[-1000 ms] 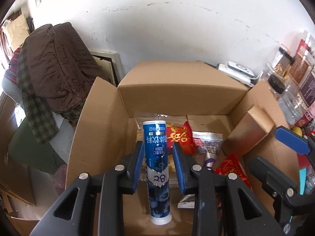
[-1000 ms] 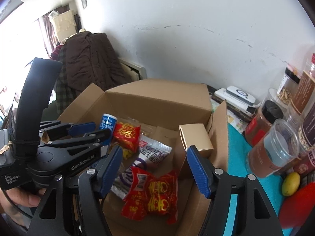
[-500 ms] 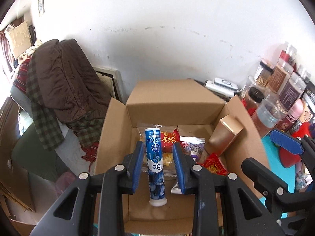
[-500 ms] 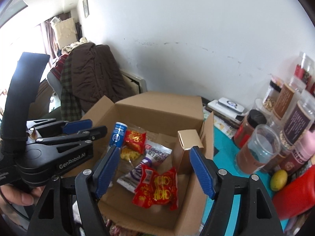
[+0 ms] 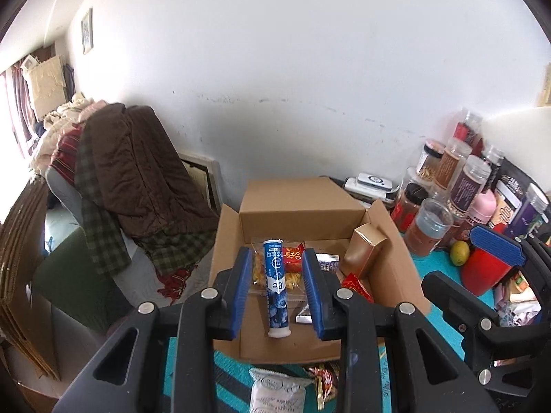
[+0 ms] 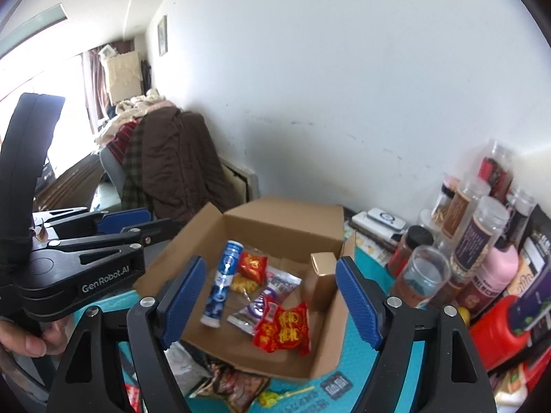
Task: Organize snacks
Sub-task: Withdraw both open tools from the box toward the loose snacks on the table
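Snacks lie in the open cardboard box (image 6: 275, 227), and among them we see the blue tube (image 6: 222, 284) flat on the bottom, near the left wall. Both our left gripper (image 5: 277, 290) and right gripper (image 6: 268, 301) hang above the box with jaws spread and hold nothing. Only the left view shows the white packet (image 5: 277, 390) on the teal mat (image 5: 227, 371).

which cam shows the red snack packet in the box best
Right wrist: the red snack packet lies fully in view near the cardboard box front. In the left wrist view only a corner shows behind a finger.
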Demonstrator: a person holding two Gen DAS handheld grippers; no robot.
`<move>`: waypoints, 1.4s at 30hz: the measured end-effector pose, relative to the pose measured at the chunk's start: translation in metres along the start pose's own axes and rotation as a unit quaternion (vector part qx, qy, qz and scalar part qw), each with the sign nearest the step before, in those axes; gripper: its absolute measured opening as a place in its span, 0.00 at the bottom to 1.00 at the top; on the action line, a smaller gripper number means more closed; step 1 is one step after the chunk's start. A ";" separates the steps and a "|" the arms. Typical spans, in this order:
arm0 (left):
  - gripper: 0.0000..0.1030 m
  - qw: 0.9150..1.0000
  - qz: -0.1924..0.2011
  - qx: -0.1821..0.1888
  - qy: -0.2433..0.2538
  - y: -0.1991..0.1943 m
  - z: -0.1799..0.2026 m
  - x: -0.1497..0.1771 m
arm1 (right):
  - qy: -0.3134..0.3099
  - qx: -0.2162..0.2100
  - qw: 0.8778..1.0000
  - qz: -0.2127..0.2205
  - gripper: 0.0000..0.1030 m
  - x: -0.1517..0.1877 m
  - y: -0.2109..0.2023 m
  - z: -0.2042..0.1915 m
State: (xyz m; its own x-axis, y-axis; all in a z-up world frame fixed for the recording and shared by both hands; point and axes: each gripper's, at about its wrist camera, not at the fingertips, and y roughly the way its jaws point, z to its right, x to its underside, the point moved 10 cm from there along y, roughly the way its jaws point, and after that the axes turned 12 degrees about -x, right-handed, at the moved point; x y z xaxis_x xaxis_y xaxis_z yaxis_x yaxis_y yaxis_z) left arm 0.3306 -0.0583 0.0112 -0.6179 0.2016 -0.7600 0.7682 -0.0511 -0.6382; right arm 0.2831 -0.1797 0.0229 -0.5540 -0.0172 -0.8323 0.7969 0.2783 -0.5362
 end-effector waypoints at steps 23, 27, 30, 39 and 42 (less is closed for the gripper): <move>0.73 0.999 0.040 0.000 -0.007 -0.100 -0.039 0.070 | -0.003 0.004 1.000 0.030 0.76 0.062 -0.080 -0.057; 0.73 0.999 0.049 -0.013 -0.001 -0.108 -0.046 0.090 | -0.012 0.000 1.000 0.028 0.77 0.076 -0.085 -0.071; 0.73 0.999 0.043 -0.015 0.016 -0.108 -0.045 0.106 | -0.014 0.000 1.000 0.028 0.80 0.085 -0.088 -0.079; 0.73 1.000 0.015 0.008 0.023 -0.108 -0.048 0.149 | -0.008 -0.028 1.000 -0.002 0.80 0.127 -0.074 -0.102; 0.73 1.000 0.002 0.011 0.017 -0.105 -0.053 0.164 | -0.002 -0.034 0.999 -0.015 0.80 0.140 -0.067 -0.106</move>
State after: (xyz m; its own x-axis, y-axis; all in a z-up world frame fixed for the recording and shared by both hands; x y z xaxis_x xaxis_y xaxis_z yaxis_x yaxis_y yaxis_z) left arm 0.1575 0.0314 -0.0396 -0.6083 0.2346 -0.7583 0.7667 -0.0738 -0.6378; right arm 0.1265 -0.0988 -0.0424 -0.5767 -0.0296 -0.8164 0.7613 0.3429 -0.5503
